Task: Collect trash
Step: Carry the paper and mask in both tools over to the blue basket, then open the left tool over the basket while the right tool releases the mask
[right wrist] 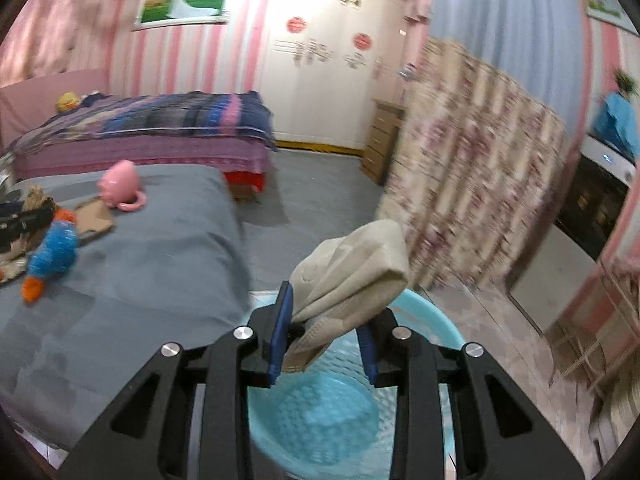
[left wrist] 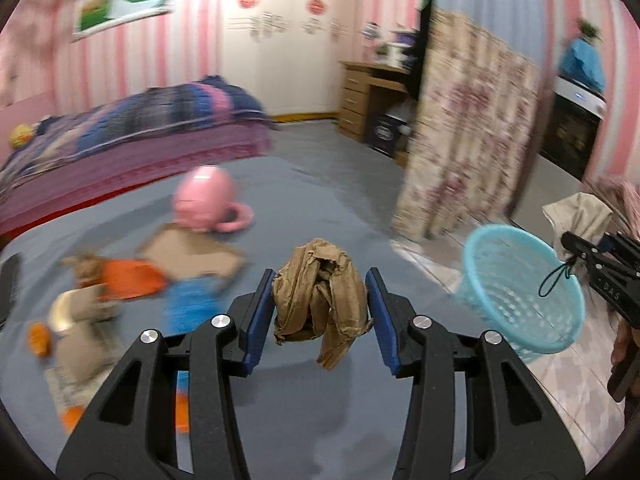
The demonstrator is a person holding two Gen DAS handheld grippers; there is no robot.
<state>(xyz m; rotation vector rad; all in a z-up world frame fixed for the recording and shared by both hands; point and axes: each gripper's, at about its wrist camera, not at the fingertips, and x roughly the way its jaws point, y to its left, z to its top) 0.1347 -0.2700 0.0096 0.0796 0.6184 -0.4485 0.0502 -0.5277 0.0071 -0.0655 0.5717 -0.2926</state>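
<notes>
We've got a wad of crinkly brown paper (left wrist: 320, 300) pinched in our left gripper (left wrist: 320, 316), held up over the grey bedspread (left wrist: 320, 200). Our right gripper (right wrist: 326, 344) is clamped on a soft, folded beige paper bag (right wrist: 352, 272) right above the round, turquoise mesh plastic basket (right wrist: 440, 328) on the floor.

Only readable marking: pale letters "DAS" on black body of right gripper (left wrist: 600, 260), at right edge of left wrist view. Round red signs on white wardrobe (right wrist: 332, 80) too blurred to read. Wall poster (right wrist: 184, 0) shows no legible text.
</notes>
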